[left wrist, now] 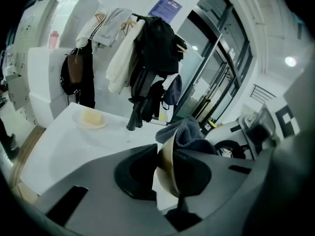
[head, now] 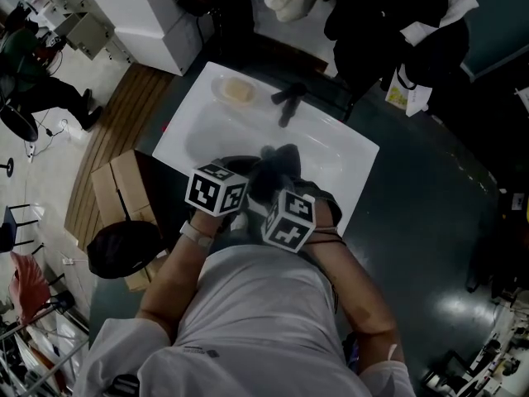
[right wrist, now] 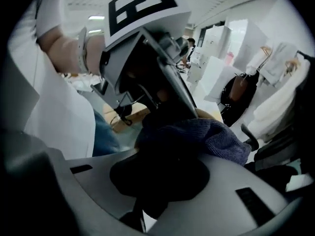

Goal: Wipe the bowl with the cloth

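**Now: bowl nipped at rim, cloth wad pressed in**

The bowl (left wrist: 165,162) is pinched at its rim by the left gripper (left wrist: 167,175), with the jaws pressed onto the thin wall from both sides. The cloth (right wrist: 219,137) is clamped as a wad in the right gripper (right wrist: 162,178), jaws closed into the fabric.

Judged: wiping is under way. The wad should be swept round the inner wall. Pressure should be kept light on the side away from the pinch, where leverage on the rim is likely greatest.

The rim edge-on and the pale inner face, with cloth bunched behind, are shown at centre frame only in the left gripper view. In the head view both are largely covered by the marker cubes, mid-frame over the near edge of the white table (head: 331,139). Only there is the plate (head: 235,91) placed, upper left on the table, well apart.
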Demonstrator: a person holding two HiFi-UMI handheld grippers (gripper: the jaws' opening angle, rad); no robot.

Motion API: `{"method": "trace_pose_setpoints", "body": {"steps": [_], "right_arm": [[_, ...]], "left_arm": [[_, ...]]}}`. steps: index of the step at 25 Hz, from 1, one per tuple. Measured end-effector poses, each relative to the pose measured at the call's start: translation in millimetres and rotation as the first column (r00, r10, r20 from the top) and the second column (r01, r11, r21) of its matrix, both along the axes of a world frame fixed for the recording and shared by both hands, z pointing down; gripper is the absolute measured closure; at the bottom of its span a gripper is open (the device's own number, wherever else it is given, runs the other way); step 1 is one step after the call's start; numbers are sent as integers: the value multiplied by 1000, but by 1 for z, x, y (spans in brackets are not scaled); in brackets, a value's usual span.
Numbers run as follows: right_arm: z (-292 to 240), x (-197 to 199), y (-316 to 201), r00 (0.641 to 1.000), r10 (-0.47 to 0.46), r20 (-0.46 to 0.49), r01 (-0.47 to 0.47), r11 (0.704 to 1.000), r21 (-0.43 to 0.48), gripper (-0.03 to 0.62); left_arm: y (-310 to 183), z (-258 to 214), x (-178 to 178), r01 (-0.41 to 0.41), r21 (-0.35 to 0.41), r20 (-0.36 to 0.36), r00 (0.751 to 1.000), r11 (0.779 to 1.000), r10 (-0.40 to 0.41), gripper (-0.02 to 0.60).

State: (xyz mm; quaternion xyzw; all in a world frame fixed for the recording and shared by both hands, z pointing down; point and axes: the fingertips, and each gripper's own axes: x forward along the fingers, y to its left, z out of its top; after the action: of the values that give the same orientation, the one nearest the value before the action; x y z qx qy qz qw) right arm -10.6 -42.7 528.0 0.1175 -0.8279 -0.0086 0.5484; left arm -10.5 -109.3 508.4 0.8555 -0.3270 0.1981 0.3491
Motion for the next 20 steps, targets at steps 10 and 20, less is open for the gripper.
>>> {"method": "trace_pose_setpoints", "body": {"steps": [10,20], "right_arm": [[4,32,-6,850,-295,-436,384,914,131,520],[-19,28,-29,742,-270,-613,538,786,305,520]], "left_arm": [[9,1,8,-54,0,9,998,999,54,534],[14,0,11,-74,-15,17,997,997,74,555]]}}
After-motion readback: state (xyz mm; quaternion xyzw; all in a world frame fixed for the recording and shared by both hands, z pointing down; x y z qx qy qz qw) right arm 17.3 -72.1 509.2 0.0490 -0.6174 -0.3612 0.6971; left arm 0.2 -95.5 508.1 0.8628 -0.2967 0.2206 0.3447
